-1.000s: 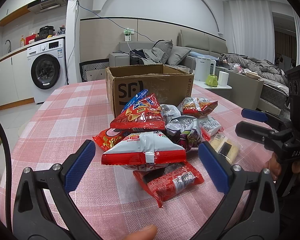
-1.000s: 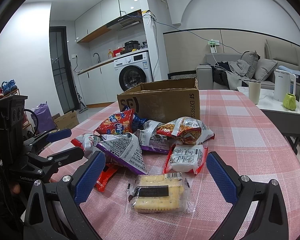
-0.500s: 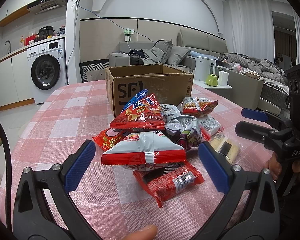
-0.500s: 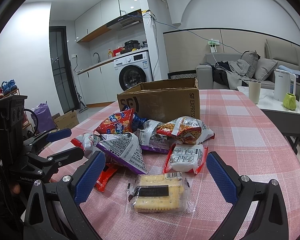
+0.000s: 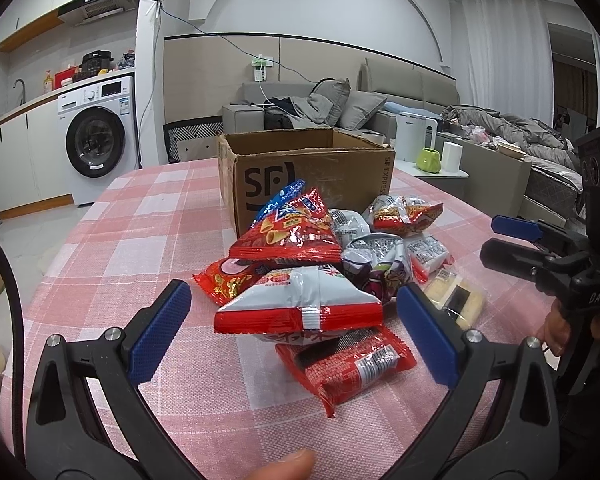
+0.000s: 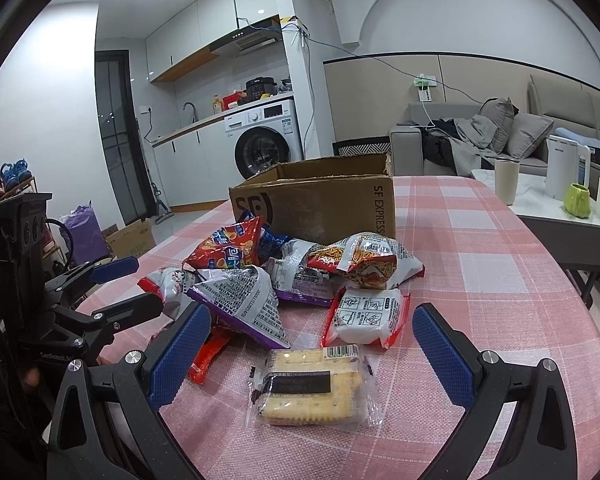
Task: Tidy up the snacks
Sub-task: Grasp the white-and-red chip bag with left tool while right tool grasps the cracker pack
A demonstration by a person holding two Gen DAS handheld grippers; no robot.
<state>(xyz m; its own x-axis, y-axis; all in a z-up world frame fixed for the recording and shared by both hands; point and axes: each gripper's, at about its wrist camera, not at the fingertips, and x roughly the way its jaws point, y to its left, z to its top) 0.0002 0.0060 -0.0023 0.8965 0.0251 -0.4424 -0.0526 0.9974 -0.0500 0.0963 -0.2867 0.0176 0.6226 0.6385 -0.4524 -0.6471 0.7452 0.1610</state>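
A living room with a grey sofa [image 5: 324,104] and a white front-loading washing machine [image 5: 98,144] lies behind a table covered by a pink-and-white checked cloth [image 5: 140,232]. On the cloth stands an open brown cardboard box printed with "SF" [image 5: 308,176], and just in front of it sits a loose heap of snack packets. In the left wrist view, a red triangular chip bag with a blue corner [image 5: 290,232] leans at the top of the heap, a silver-and-red pillow bag [image 5: 300,300] lies nearest the camera, and a flat red wrapper [image 5: 348,364] pokes out from under it. In the right wrist view, a clear-wrapped pack of pale crackers with a dark label [image 6: 312,388] lies alone at the near edge, beside a white-and-red packet [image 6: 366,316], a purple-edged silver bag [image 6: 244,300] and a red-and-silver bag of thin sticks [image 6: 364,260]. The left gripper [image 5: 296,332] hovers with its blue-padded jaws spread wide on either side of the silver-and-red bag, gripping nothing. The right gripper [image 6: 310,356] is likewise spread wide, flanking the cracker pack without touching it.
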